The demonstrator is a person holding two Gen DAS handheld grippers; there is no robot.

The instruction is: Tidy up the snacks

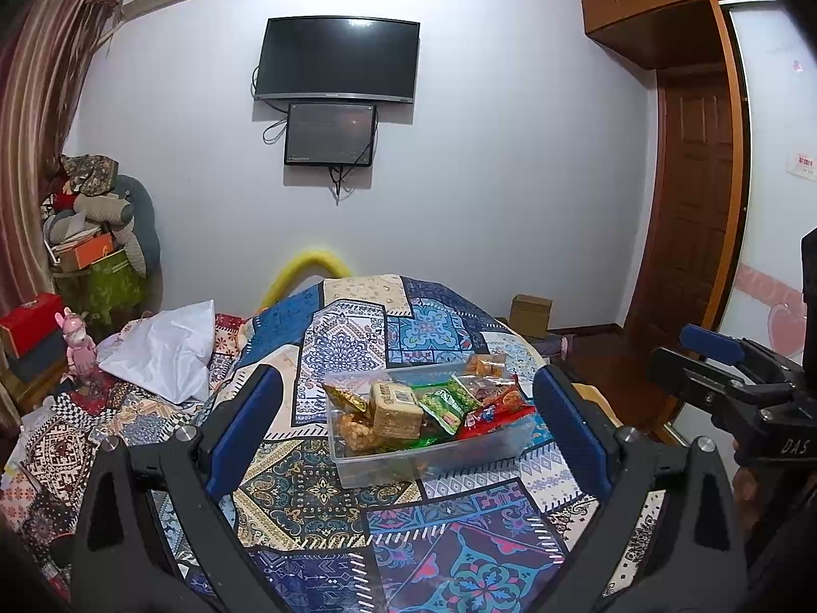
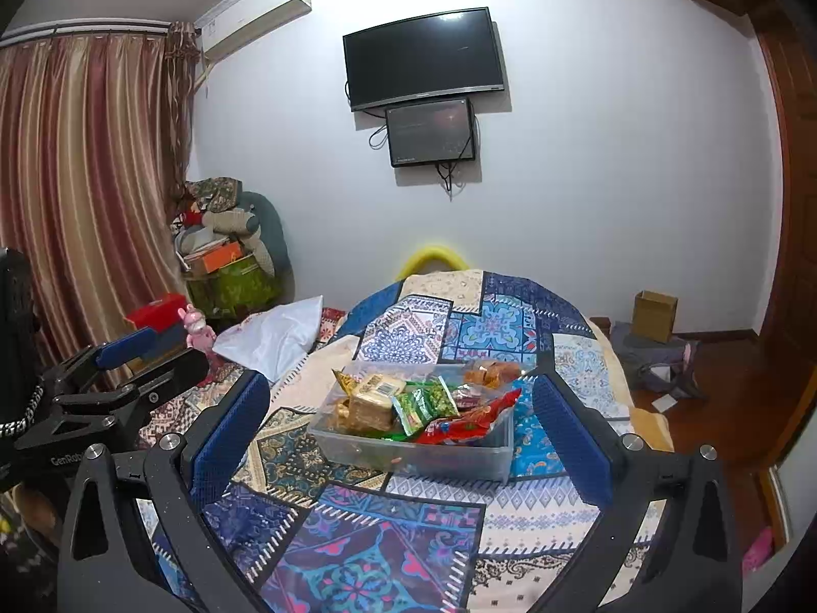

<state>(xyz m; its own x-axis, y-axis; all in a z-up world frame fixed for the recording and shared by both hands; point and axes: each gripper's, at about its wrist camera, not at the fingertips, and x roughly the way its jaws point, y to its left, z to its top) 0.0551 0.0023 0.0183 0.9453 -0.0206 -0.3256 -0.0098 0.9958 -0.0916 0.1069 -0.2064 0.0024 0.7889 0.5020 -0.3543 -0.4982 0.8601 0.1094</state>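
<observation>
A clear plastic bin [image 1: 357, 465] [image 2: 459, 457] sits on the round table with the patchwork cloth [image 1: 434, 536] [image 2: 388, 536]. Inside lie several snack packs: a tan wafer block [image 1: 395, 408] [image 2: 370, 401], a green packet [image 1: 444, 406] [image 2: 424, 406], a red packet [image 1: 498, 411] [image 2: 472, 419], a gold packet [image 1: 347, 398], and orange snacks [image 1: 487, 365] [image 2: 490, 373] at the far corner. My left gripper [image 1: 408, 419] is open, its blue pads either side of the bin, held short of it. My right gripper [image 2: 403, 424] is open too, nothing between its fingers. Each gripper shows at the other view's edge [image 1: 715, 352] [image 2: 133, 352].
A white pillow [image 1: 168, 352] [image 2: 275, 337] lies on patterned bedding left of the table, with a pink rabbit toy [image 1: 79, 342] [image 2: 196, 327] and red box [image 1: 30, 322] beside it. A cardboard box [image 1: 531, 314] [image 2: 653, 316] stands on the floor at the right. A TV [image 1: 337, 59] hangs on the wall.
</observation>
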